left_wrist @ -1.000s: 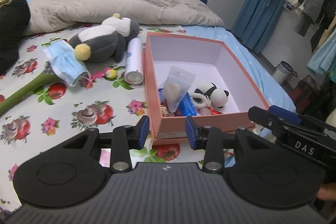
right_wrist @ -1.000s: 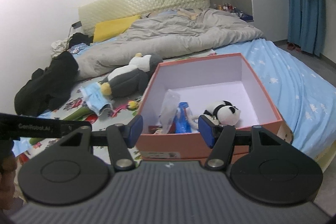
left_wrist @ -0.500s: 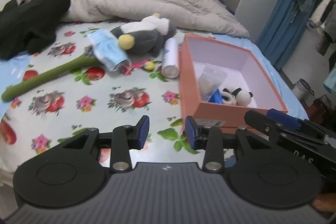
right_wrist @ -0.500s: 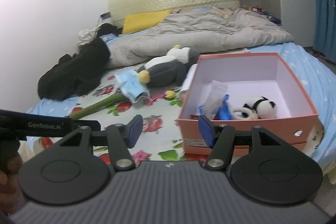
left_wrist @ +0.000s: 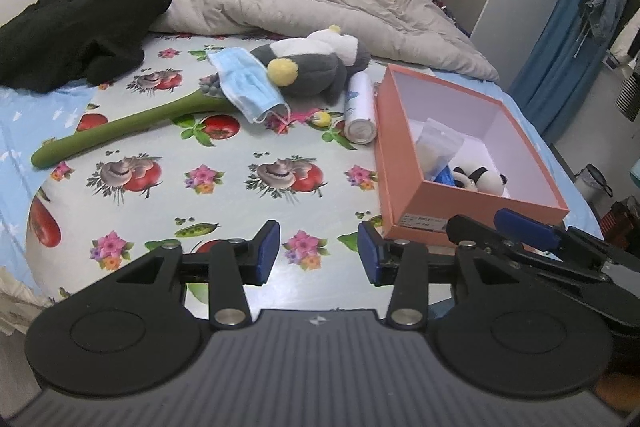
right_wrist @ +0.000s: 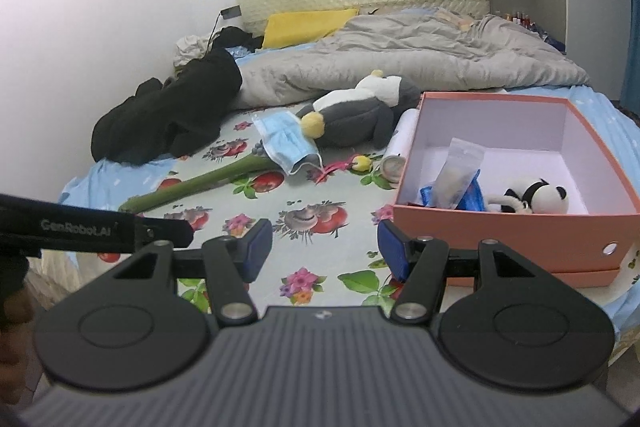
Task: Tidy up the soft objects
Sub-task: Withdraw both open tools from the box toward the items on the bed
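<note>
I am holding both grippers low over the near edge of a bed covered by a flowered sheet [left_wrist: 240, 195], looking across it. Going left to right: a black garment [left_wrist: 80, 23] is lying far left near the wall. Next, a long green plush stem [left_wrist: 120, 131] is stretching diagonally, its head tucked under a blue face mask [left_wrist: 248, 87]. The mask is leaning against a grey and white penguin plush [left_wrist: 316, 63]. Just right of the penguin, a white cylinder [left_wrist: 359, 107] is lying beside the orange box [left_wrist: 476, 211], which is already holding a small panda plush [left_wrist: 482, 181] and a clear pouch [left_wrist: 436, 147].

My left gripper [left_wrist: 318, 255] is hovering with its jaws spread apart, holding nothing. My right gripper [right_wrist: 325, 251] is likewise parted and empty, just before the box's near corner.

I am judging the risks: reaching for the penguin could drag the mask along, since they are touching. The cylinder could roll if nudged. A bulky plush could also tip the box or crush the pouch.
</note>
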Available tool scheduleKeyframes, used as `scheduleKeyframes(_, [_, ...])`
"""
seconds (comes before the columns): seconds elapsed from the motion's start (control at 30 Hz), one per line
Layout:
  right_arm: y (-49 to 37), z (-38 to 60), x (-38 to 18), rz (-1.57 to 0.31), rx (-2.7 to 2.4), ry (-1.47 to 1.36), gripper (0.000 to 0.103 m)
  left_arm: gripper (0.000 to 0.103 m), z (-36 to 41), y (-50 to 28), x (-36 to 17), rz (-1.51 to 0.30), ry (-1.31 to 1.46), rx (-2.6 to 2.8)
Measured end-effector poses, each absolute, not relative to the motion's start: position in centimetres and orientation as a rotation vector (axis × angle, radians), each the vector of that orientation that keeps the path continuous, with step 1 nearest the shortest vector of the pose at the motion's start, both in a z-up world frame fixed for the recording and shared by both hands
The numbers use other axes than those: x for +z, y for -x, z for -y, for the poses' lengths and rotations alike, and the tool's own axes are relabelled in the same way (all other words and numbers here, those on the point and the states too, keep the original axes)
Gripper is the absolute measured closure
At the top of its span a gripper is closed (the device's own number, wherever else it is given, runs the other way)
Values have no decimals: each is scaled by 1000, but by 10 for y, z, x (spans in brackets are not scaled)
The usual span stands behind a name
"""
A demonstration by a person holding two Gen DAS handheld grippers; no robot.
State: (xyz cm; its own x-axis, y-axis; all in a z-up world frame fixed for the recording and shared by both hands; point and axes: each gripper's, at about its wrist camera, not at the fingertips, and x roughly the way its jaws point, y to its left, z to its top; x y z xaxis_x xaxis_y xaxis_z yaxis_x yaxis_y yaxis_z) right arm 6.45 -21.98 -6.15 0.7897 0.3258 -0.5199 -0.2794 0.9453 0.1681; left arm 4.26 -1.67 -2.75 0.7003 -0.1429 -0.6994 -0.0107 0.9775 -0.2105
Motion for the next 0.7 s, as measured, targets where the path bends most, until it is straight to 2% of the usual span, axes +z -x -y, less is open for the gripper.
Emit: scheduleKeyframes(0.7, [-117, 175, -104, -594, 320, -30, 42, 54, -41, -120, -86, -880, 287, 3])
